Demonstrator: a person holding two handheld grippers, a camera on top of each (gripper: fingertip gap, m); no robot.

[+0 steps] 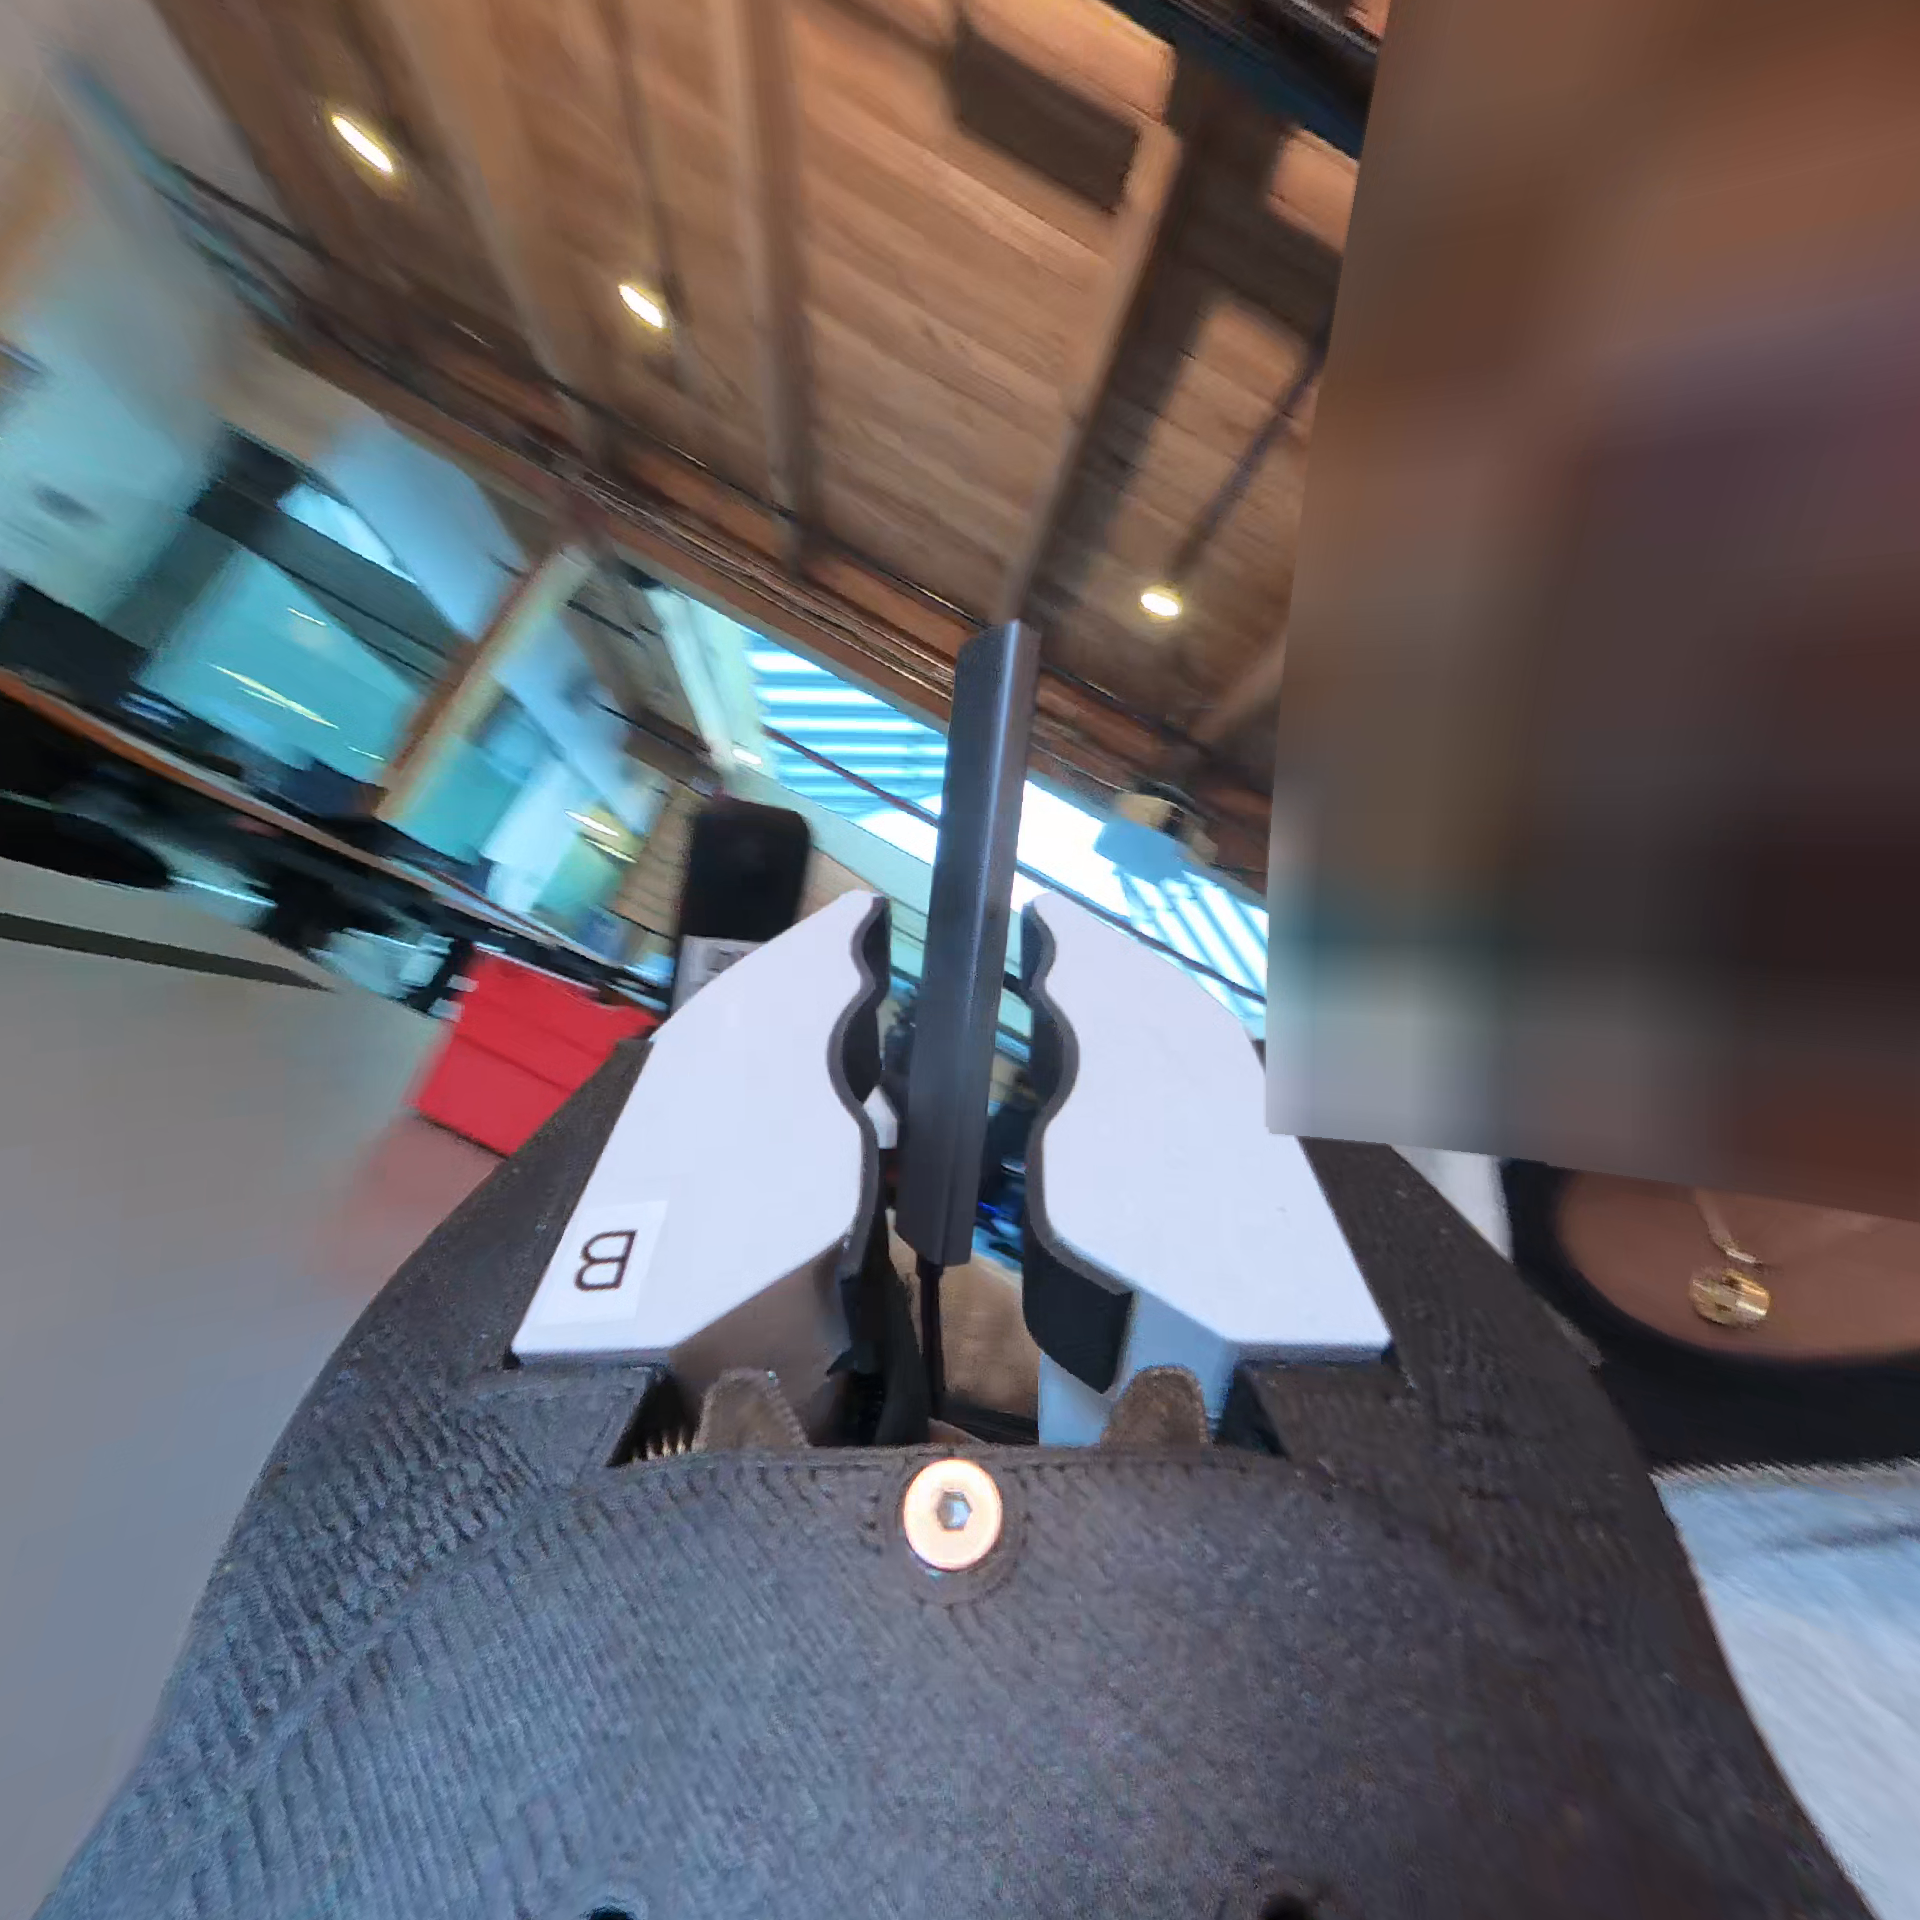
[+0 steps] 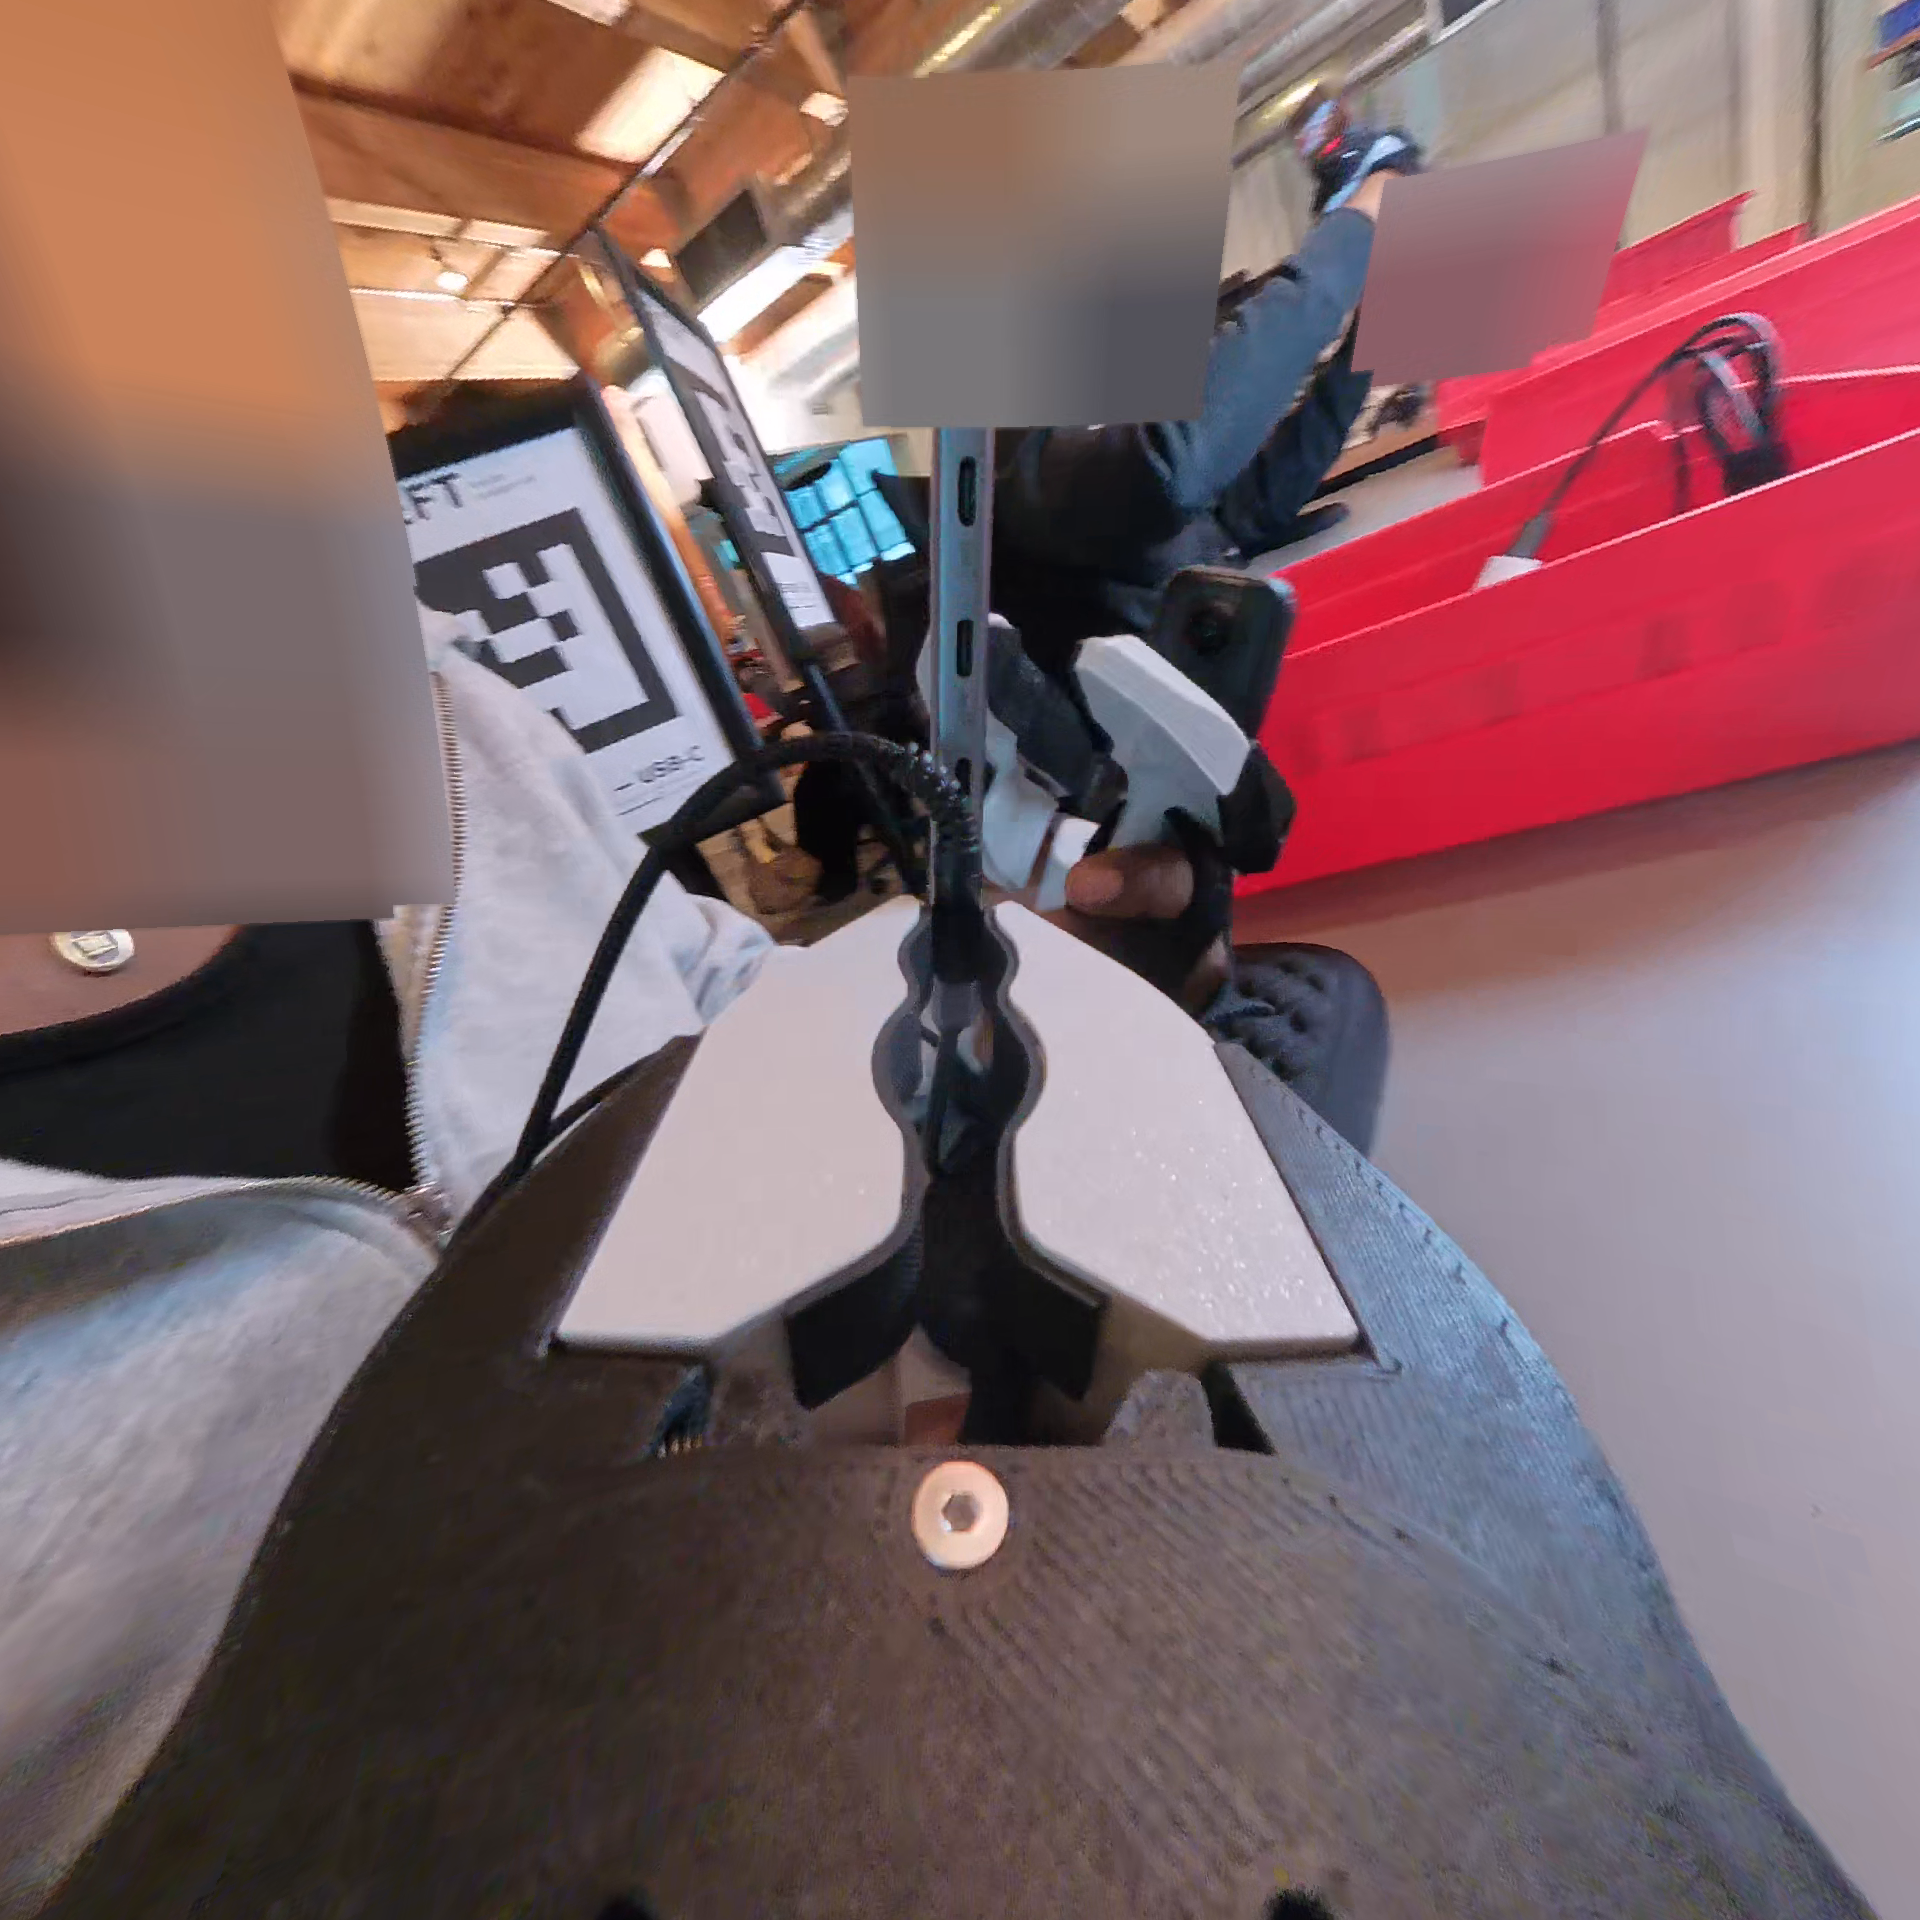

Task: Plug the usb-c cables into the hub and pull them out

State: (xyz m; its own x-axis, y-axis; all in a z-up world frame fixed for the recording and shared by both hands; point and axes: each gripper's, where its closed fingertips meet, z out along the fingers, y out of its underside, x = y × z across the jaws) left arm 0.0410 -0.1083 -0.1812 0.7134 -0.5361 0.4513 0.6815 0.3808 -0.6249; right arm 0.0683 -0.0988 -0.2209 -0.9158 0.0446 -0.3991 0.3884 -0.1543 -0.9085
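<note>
In the left wrist view my left gripper (image 1: pixel 956 914) holds a slim dark hub (image 1: pixel 977 790) upright and edge-on between its white fingers, raised in the air. The right wrist view shows the same hub (image 2: pixel 961 582) as a grey edge with several small ports, and the left gripper (image 2: pixel 1013 675) clamped on its lower half, held by a hand. My right gripper (image 2: pixel 956 982) is shut on the connector of a black braided usb-c cable (image 2: pixel 665 831), just below the hub's lower end. The cable leaves the jaws upward and loops left. The plug tip is hidden.
Red tiered steps (image 2: pixel 1558 582) rise at the right, with another cable lying on them. A framed sign with a black-and-white marker (image 2: pixel 540 623) stands at the left. A person in a grey hoodie (image 2: pixel 260 1351) is close at the left. A red box (image 1: pixel 520 1049) sits beyond the grey surface.
</note>
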